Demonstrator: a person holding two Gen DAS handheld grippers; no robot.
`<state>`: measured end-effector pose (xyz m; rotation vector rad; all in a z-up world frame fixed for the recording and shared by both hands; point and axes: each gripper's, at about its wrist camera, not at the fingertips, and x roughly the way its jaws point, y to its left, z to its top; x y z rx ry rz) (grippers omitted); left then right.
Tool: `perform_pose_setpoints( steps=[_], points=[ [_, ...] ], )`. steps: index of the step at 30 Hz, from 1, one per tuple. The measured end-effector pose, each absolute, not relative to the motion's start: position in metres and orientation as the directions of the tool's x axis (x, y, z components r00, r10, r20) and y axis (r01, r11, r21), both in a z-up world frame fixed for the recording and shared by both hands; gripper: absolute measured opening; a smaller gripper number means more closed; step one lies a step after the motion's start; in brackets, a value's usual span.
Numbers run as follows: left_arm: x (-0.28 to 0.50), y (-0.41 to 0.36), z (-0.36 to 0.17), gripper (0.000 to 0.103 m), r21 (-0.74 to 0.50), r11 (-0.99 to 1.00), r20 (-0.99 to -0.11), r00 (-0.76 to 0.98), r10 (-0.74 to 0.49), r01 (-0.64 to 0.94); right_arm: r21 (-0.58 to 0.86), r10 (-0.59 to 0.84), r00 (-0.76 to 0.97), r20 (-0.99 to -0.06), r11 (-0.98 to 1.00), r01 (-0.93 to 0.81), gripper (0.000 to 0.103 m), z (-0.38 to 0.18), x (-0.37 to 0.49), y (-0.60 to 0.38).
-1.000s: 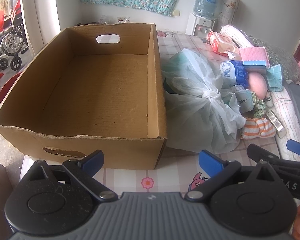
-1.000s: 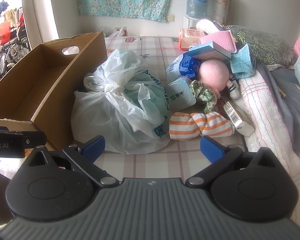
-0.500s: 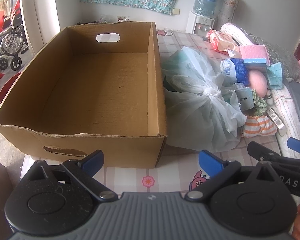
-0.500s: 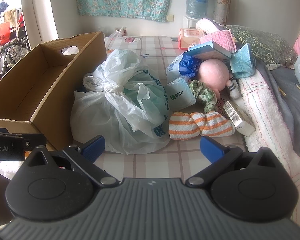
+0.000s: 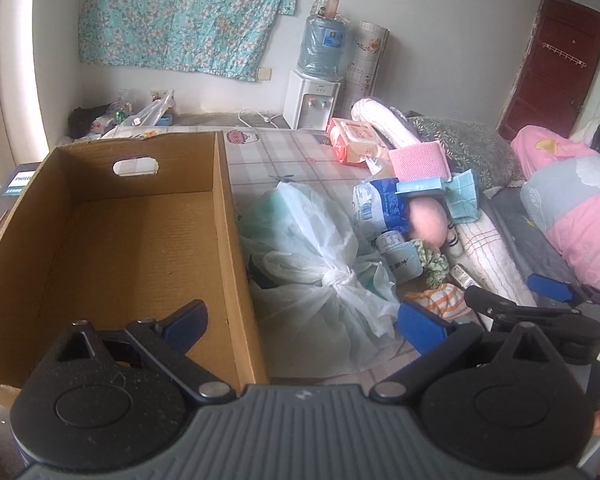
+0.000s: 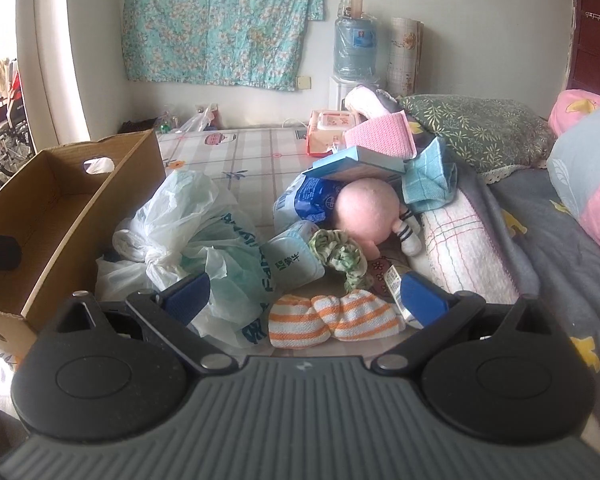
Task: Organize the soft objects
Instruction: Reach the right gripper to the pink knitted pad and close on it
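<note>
An empty cardboard box (image 5: 112, 248) (image 6: 60, 200) stands at the left of the bed. Beside it lies a knotted plastic bag (image 5: 320, 268) (image 6: 196, 240). Further right is a heap: an orange-striped cloth (image 6: 332, 318) (image 5: 440, 298), a pink plush ball (image 6: 366, 210) (image 5: 428, 222), a green scrunchie (image 6: 340, 254), blue tissue packs (image 6: 312, 196), a pink cloth (image 6: 380, 138) and a teal cloth (image 6: 424, 178). My left gripper (image 5: 302, 326) is open over the box's near right corner. My right gripper (image 6: 304, 296) is open just above the striped cloth, holding nothing.
A rolled checked towel (image 6: 464, 248), a green pillow (image 6: 480, 132) and pink bedding (image 5: 580, 200) lie at the right. A wet-wipes pack (image 6: 332, 126) sits further back. A water dispenser (image 5: 314, 96) stands by the wall. The right gripper's fingers (image 5: 532, 312) show in the left view.
Both grippers have moved forward and tilted up. The left one now reaches over the box's near corner; the right one has closed in on the striped cloth. Both stay open.
</note>
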<state>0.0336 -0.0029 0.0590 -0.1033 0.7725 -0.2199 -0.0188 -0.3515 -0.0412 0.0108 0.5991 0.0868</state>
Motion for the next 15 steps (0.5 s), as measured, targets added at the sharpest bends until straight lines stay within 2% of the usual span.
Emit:
perform_pose_setpoints(
  steps=[3,5,10,15],
  points=[
    [0.059,0.0,0.073,0.102,-0.231,0.951,-0.656,0.689,-0.308,0.206,0.051,0.111,0.837,-0.536,0.994,-0.099,0.102,-0.031,-0.005,-0.364],
    [0.08,-0.002,0.08,0.102,-0.225,0.948,-0.651,0.689,-0.318,0.224,0.068,0.131,0.837,-0.531,0.991,-0.112,0.102,-0.027,0.007,-0.371],
    [0.132,-0.019,0.092,0.102,-0.128,0.957,-0.632,0.722,-0.282,0.262,0.086,0.134,0.833,-0.537,0.991,-0.104,0.102,-0.015,0.046,-0.391],
    [0.182,-0.049,0.096,0.102,-0.012,0.942,-0.584,0.762,-0.279,0.336,-0.043,0.062,0.871,-0.487,0.995,-0.094,0.102,0.008,0.093,-0.407]
  ],
)
